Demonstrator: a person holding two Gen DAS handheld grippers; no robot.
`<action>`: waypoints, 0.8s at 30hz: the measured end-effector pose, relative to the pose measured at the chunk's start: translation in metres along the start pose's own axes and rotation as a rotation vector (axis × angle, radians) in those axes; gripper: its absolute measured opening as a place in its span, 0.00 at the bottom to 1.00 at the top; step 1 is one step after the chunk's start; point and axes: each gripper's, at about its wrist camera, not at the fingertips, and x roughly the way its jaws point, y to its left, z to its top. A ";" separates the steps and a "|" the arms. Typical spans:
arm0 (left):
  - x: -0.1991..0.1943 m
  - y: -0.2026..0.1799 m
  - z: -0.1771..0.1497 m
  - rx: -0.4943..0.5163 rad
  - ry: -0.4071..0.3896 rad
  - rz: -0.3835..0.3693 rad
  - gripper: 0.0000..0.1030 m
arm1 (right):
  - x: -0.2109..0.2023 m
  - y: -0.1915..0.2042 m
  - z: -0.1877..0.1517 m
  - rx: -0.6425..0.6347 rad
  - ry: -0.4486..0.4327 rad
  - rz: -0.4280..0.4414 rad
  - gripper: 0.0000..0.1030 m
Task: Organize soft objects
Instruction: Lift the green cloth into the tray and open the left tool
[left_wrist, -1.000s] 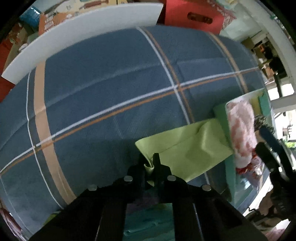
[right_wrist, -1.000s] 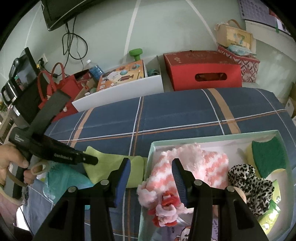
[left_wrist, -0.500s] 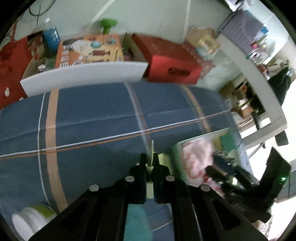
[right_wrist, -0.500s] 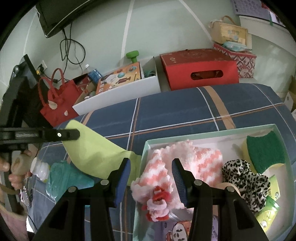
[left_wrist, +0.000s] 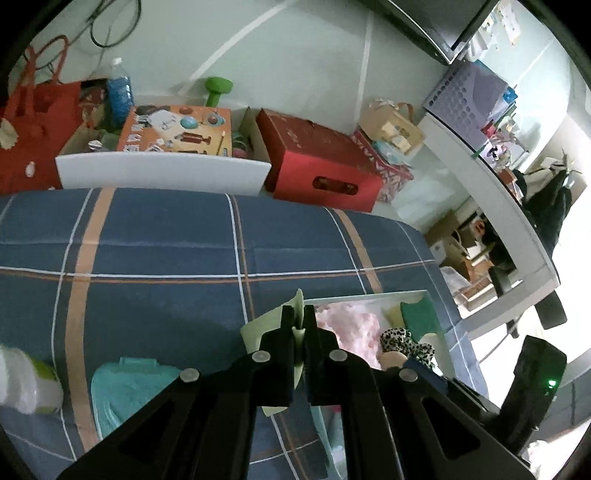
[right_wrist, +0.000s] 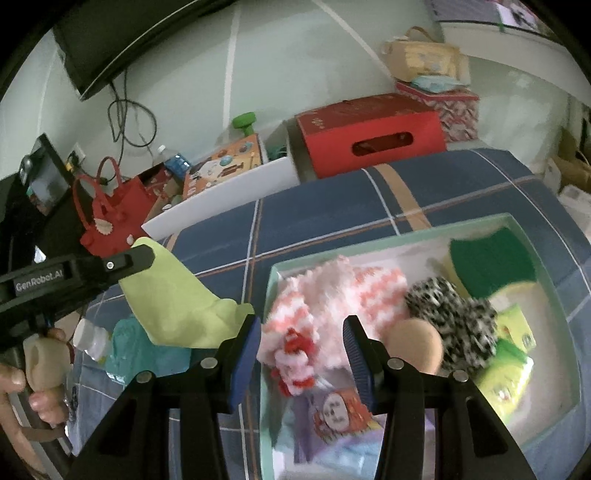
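My left gripper (left_wrist: 298, 325) is shut on a light green cloth (left_wrist: 258, 328) and holds it in the air above the plaid blanket, left of the box. The cloth (right_wrist: 173, 295) hangs from that gripper (right_wrist: 142, 256) in the right wrist view. My right gripper (right_wrist: 301, 339) is open and empty, above the left end of the pale green box (right_wrist: 569, 332). The box holds a pink and white knitted piece (right_wrist: 332, 291), a leopard-print scrunchie (right_wrist: 454, 317), a green sponge (right_wrist: 491, 266) and a beige puff (right_wrist: 415, 343).
A teal packet (left_wrist: 125, 384) and a white bottle (left_wrist: 26, 380) lie on the blue plaid blanket (left_wrist: 166, 251) at the left. A red carton (left_wrist: 317, 170), a white bin (left_wrist: 162, 171) and a red bag (right_wrist: 107, 218) stand behind the blanket.
My left gripper has lifted the green cloth off the blanket and carried it up and toward the box. The right gripper stayed open over the box's left end.
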 end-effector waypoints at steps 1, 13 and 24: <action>-0.001 -0.002 -0.002 -0.005 -0.008 0.009 0.03 | -0.003 -0.001 -0.002 0.008 -0.002 0.001 0.49; -0.018 -0.004 -0.025 -0.057 -0.010 0.007 0.03 | 0.028 0.048 -0.036 -0.183 0.102 0.147 0.49; -0.026 -0.007 -0.035 -0.076 -0.014 -0.025 0.03 | 0.047 0.076 -0.052 -0.291 0.126 0.181 0.39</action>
